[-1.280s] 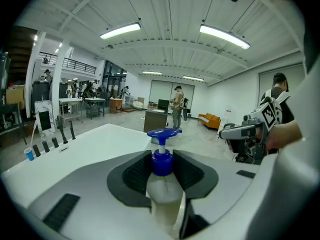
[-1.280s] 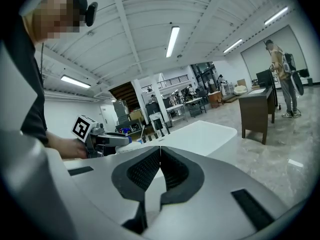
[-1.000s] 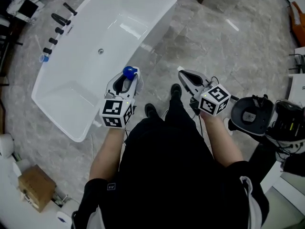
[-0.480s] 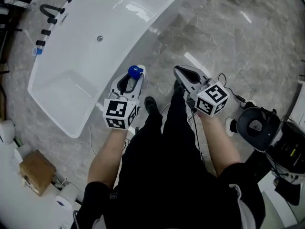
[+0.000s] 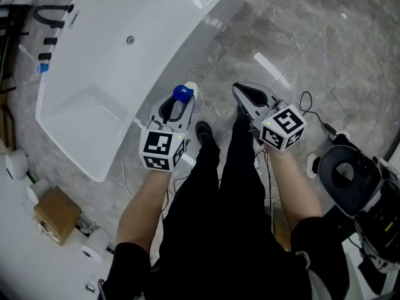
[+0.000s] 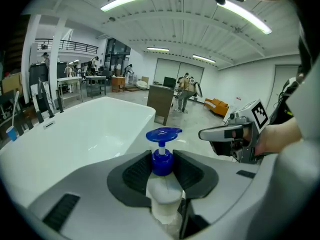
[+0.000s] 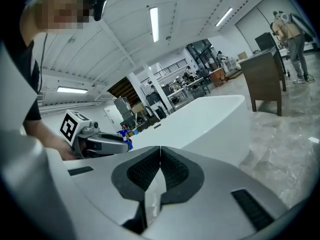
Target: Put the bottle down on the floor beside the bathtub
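While the person stood looking down over black trousers point(image 5: 219, 217), the left gripper point(image 5: 178, 107) sat at 11 o'clock from the middle of the head view. Its jaws were clamped on a white pump bottle point(image 5: 182, 94), with the ribbed pads pressed against the blue collar under the pump head. From the left gripper point(image 6: 162, 170) view, the pump bottle point(image 6: 163, 156) stood upright between the pads, with its blue spout pointing toward 3 o'clock. The bottle was held over the grey marble floor point(image 5: 287, 36), just beside the outer wall of the white freestanding bathtub point(image 5: 100, 80). The bathtub filled the head view from 9 to 12 o'clock. The right gripper point(image 5: 242, 94) was at 1 o'clock, well apart from the bottle. In the right gripper point(image 7: 160, 166) view, its jaws were pressed together with nothing between them. A black shoe point(image 5: 203, 130) showed between the two grippers. A cardboard box point(image 5: 56, 214) lay at 8 o'clock.
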A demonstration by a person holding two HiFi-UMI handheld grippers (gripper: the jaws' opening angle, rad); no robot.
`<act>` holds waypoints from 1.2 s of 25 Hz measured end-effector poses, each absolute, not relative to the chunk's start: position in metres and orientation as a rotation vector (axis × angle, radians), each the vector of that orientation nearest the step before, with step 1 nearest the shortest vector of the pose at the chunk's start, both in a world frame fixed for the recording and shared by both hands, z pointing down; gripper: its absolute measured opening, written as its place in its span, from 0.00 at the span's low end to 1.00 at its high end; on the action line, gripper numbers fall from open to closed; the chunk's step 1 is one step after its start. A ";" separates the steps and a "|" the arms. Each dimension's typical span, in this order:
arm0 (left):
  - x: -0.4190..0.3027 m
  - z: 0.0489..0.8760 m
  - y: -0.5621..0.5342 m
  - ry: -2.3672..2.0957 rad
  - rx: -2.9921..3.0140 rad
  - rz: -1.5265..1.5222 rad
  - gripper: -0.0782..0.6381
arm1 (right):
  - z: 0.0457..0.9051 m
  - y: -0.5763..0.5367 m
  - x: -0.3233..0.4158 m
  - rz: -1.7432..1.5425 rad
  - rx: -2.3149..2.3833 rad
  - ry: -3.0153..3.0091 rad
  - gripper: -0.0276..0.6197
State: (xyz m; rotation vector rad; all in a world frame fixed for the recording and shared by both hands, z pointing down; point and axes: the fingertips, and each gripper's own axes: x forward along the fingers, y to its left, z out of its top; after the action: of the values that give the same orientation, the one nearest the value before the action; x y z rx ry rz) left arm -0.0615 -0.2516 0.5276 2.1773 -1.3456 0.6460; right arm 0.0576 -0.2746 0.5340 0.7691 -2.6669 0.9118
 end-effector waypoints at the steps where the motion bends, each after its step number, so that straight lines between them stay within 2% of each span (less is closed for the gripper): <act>1: -0.060 0.535 -0.254 -1.341 2.170 0.651 0.30 | 0.543 -0.279 0.058 0.924 0.774 -2.664 0.09; 12: -0.034 0.620 -0.313 -1.292 2.171 0.637 0.30 | 0.653 -0.307 0.052 1.036 0.757 -2.625 0.09; 22: -0.022 0.732 -0.345 -1.251 2.206 0.720 0.30 | 0.757 -0.352 0.086 1.033 0.827 -2.582 0.09; 30: -0.016 0.813 -0.348 -1.219 2.185 0.747 0.30 | 0.815 -0.348 0.090 1.107 0.892 -2.490 0.09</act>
State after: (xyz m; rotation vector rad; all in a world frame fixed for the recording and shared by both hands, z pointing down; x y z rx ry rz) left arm -0.0165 -0.3481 0.8131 2.1848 -1.2189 0.7472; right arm 0.0903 -0.3476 0.8154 0.8921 -2.4898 1.1075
